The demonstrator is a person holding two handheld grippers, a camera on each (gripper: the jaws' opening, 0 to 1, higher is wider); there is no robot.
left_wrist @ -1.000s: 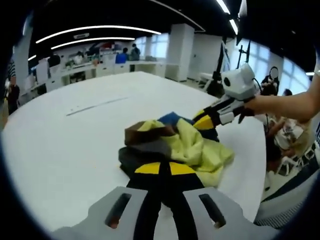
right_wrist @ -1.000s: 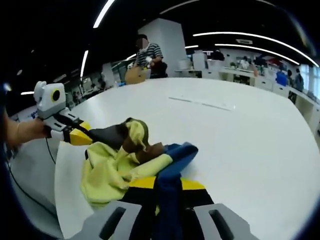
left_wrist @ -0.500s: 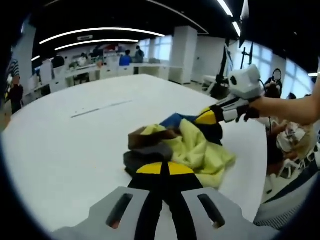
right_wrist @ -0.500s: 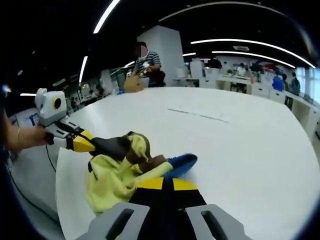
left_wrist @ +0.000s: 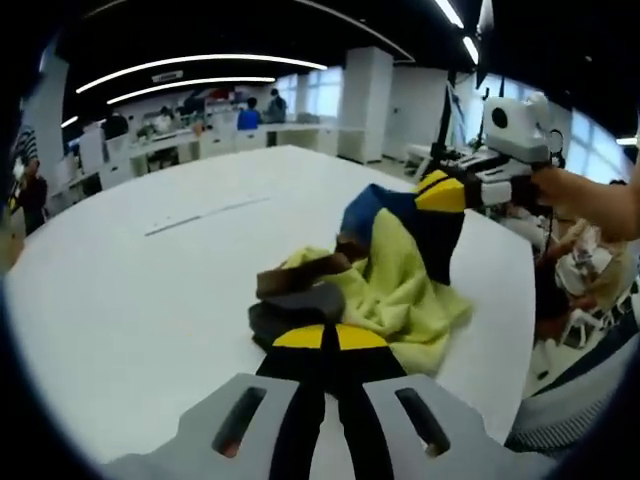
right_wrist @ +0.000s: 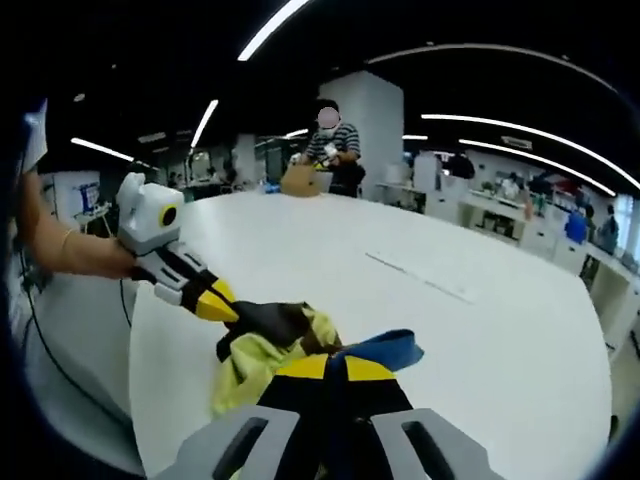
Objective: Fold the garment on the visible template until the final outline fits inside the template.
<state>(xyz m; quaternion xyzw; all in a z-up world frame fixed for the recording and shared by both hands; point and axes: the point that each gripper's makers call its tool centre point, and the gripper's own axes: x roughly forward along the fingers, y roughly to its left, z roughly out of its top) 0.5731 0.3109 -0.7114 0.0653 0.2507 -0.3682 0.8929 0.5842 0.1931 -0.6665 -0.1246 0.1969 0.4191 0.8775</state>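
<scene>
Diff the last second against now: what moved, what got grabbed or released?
The right tongs rose, lifting the blue end of the garment off the white table, so the cloth now hangs stretched beneath them. No new grab or release: both tongs stay shut on the fabric. The left tongs stay low, pinning the dark end near the table.

Both hand-held grippers clamped on cloth, jaws together.

In the left gripper view, the left hand-held gripper [left_wrist: 322, 340] rises from 6 o'clock with its yellow-tipped jaws closed, while the right hand-held gripper [left_wrist: 443, 192] enters at 2 o'clock, gripped by a hand [left_wrist: 580, 195] with forearm trailing off to 3 o'clock. In the right gripper view, the right hand-held gripper [right_wrist: 335, 368] is likewise pinched closed; the left one sits at 9 o'clock.
</scene>
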